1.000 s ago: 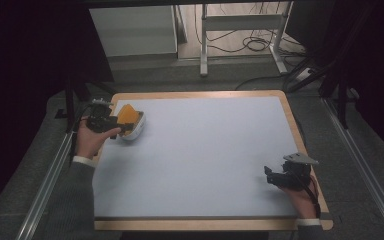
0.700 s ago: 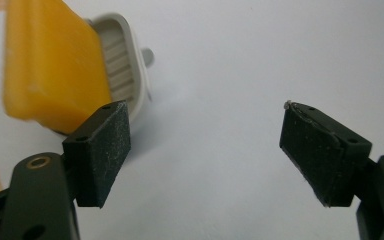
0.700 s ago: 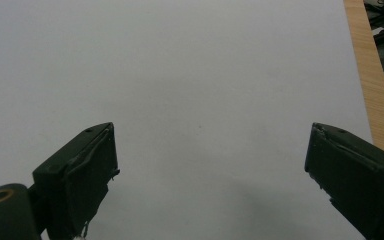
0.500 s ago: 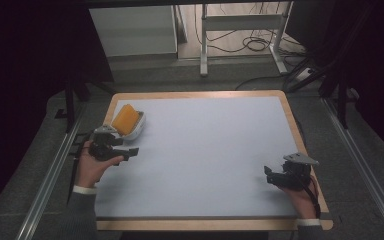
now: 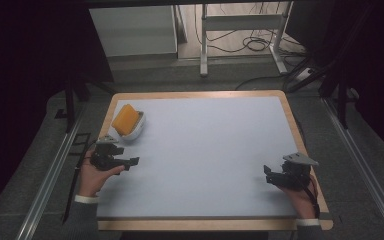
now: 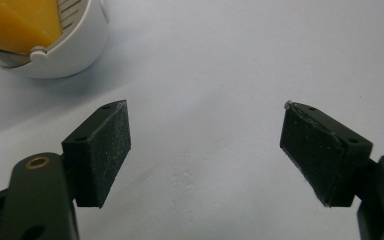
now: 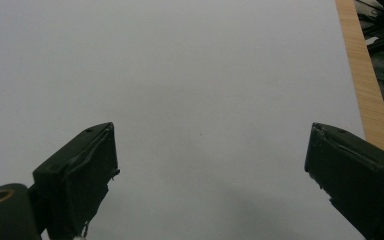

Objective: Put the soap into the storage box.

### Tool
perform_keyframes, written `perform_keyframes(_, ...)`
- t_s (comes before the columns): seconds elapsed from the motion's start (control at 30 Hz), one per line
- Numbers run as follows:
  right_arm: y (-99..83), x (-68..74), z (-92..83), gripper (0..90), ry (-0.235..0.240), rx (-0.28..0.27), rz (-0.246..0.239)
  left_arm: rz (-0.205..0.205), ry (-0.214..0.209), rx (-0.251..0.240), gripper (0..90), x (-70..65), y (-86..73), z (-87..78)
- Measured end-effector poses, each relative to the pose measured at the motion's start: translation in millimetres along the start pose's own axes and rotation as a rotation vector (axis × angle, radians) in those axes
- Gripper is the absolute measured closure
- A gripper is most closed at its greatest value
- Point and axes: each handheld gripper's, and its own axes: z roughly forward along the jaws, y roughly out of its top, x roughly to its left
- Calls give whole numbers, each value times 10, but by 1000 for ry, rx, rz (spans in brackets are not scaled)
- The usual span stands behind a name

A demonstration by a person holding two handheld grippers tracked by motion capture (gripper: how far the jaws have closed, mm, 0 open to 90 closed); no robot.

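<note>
A soft-looking yellow sponge block [image 5: 125, 119] sits in a small white plastic holder [image 5: 138, 131]; left gripper [image 5: 130, 162] just below it, right gripper [image 5: 268, 173] well apart, both spread empty; likely light, squashy, best pinched across its sides

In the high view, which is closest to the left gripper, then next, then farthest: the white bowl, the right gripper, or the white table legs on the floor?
1. white bowl, just beyond the left gripper
2. right gripper, across the table
3. white table legs, beyond the table's far edge
</note>
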Motion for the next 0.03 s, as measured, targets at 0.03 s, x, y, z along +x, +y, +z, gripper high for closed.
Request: perform_keyframes(0.03,-1,0,1,67,0,1,0,-5,-4,-2,206,-4,-9,6)
